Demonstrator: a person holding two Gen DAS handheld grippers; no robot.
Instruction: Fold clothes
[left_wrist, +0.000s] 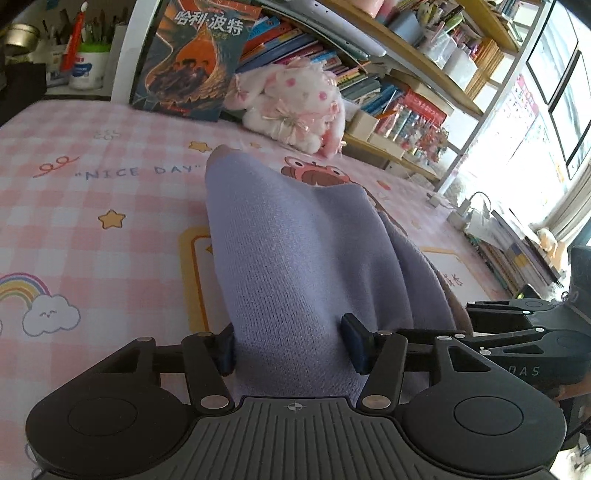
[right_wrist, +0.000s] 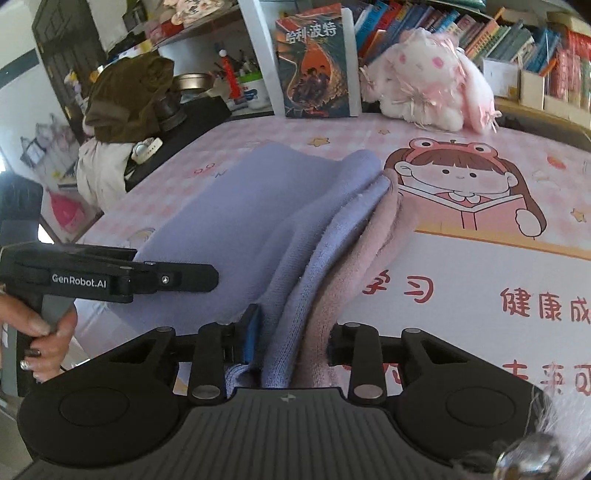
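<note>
Currently mid-fold: left hand-held gripper (left_wrist: 291, 345) and right hand-held gripper (right_wrist: 291, 341) each clamp the lavender garment (right_wrist: 236, 218) near edge, raised off the desk (right_wrist: 461, 266). Next probably: carry both corners evenly.

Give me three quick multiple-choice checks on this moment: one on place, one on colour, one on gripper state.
1. Where does the white plush toy with pink spots sit?
A. beside the upright dark book
B. on the cloth
C. on the floor

2. What colour is the outer face of the knitted cloth being folded?
A. green
B. lavender
C. red

3. What is the left gripper doing?
A. open, holding nothing
B. shut on the toy
C. shut on the cloth

Answers: 1 A, it rests by the book at the table's far edge. 2 B, lavender over a pink layer. 3 C, cloth runs between its pads.
</note>
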